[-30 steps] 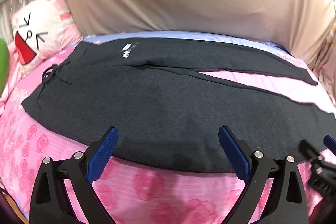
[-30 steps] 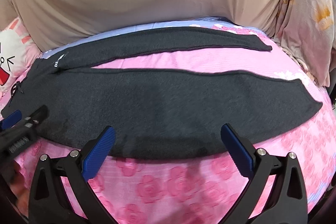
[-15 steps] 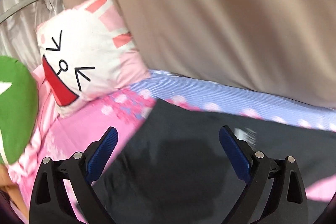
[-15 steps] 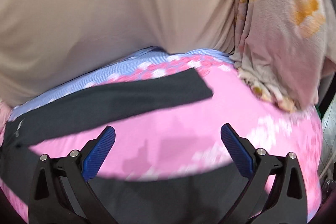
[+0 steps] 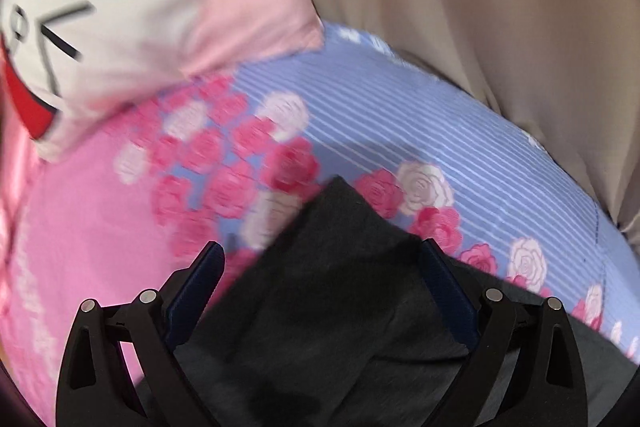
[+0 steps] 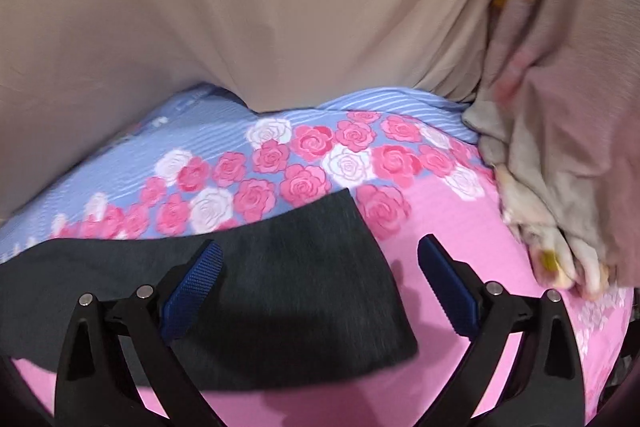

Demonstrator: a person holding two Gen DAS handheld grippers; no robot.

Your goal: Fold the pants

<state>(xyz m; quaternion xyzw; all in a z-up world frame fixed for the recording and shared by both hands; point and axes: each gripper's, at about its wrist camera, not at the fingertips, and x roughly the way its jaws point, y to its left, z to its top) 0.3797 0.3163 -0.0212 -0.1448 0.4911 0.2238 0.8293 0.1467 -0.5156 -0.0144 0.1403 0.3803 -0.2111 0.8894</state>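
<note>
Dark grey pants lie flat on a pink rose-print bedsheet. In the left wrist view the far waist corner of the pants (image 5: pixel 336 267) points up between the fingers of my left gripper (image 5: pixel 322 269), which is open just over it. In the right wrist view the hem end of the far pant leg (image 6: pixel 288 287) lies under my right gripper (image 6: pixel 320 269), also open, with the hem's edge between its blue pads. Neither gripper is closed on the cloth.
A rabbit-face pillow (image 5: pixel 120 7) lies at the far left. A beige curtain (image 6: pixel 240 7) hangs behind the bed. A crumpled floral cloth (image 6: pixel 560 147) is heaped at the right. The sheet's blue striped band (image 5: pixel 420 131) runs along the far edge.
Both grippers have moved forward across the pants to the far side. The left now sits over the waist corner, the right over the far leg's hem. Both stayed open.
</note>
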